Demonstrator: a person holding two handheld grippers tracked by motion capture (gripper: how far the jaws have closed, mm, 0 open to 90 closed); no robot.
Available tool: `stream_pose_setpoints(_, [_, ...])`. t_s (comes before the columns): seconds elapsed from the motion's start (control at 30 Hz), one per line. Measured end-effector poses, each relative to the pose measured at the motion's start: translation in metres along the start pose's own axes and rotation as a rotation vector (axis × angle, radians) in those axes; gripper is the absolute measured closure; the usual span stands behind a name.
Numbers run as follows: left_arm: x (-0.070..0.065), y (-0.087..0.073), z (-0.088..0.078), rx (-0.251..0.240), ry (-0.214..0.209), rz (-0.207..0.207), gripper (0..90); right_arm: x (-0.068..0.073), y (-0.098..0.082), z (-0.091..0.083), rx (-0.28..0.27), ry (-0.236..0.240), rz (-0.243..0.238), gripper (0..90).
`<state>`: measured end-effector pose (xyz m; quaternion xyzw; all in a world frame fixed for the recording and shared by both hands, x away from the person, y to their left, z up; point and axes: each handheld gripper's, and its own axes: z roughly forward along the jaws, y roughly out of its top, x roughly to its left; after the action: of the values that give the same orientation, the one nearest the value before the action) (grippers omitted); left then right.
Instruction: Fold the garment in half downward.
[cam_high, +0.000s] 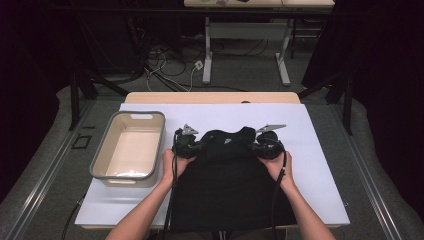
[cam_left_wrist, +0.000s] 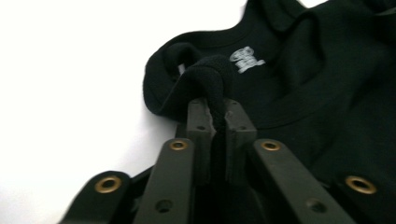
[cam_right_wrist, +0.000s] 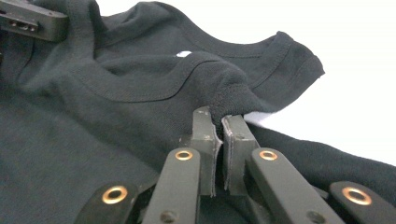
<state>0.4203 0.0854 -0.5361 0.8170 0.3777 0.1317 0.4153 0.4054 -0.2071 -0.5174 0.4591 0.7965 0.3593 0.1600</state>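
A black garment (cam_high: 227, 175) lies spread on the white sheet covering the desk (cam_high: 320, 150), its neck end pointing away from the person and its lower part reaching back to the near edge between the forearms. The left tongs (cam_left_wrist: 218, 112) are clamped on a fold of cloth at one shoulder of the garment; the right tongs (cam_right_wrist: 220, 125) are clamped on a fold at the other shoulder.

To the left of the garment, just beside the left hand (cam_high: 170, 162), stands an empty grey-rimmed tub (cam_high: 107, 150), apart from the cloth. Nothing lies on the garment or between the two tongs. Behind the desk, cables (cam_high: 170, 65) lie on the floor by the legs of another table (cam_high: 245, 30).

From the high view the tongs merge into the dark cloth, so the grip is hard to read there. The left gripper view shows a pale printed label (cam_left_wrist: 246, 58) inside the neckline, beyond the pinched fold. The right gripper view shows the ribbed collar edge and, at its upper left corner, what is probably part of the other gripper.
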Motion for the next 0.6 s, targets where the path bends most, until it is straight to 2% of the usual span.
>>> stream_pose_setpoints(0.17, [-0.013, -0.008, -0.014, -0.027, -0.012, 0.079, 85.6, 0.008, -0.008, -0.014, 0.003, 0.002, -0.034, 86.4])
stream_pose_setpoints(0.33, [-0.023, -0.022, -0.027, -0.05, -0.027, 0.105, 84.7, 0.018, -0.017, -0.029, 0.017, 0.017, -0.055, 86.3])
stream_pose_setpoints(0.43, [-0.027, -0.033, -0.031, -0.039, -0.037, 0.115, 83.8, 0.025, -0.025, -0.032, 0.036, 0.026, -0.087, 86.0])
stream_pose_setpoints(0.5, [-0.03, -0.038, -0.031, -0.011, -0.04, 0.136, 82.8, 0.029, -0.031, -0.033, 0.054, 0.033, -0.103, 85.7])
stream_pose_setpoints(0.57, [-0.032, -0.042, -0.028, 0.003, -0.047, 0.134, 79.7, 0.03, -0.035, -0.034, 0.09, 0.033, -0.116, 83.6])
stream_pose_setpoints(0.6, [-0.032, -0.043, -0.027, 0.012, -0.049, 0.135, 76.5, 0.03, -0.037, -0.032, 0.075, 0.031, -0.11, 81.5])
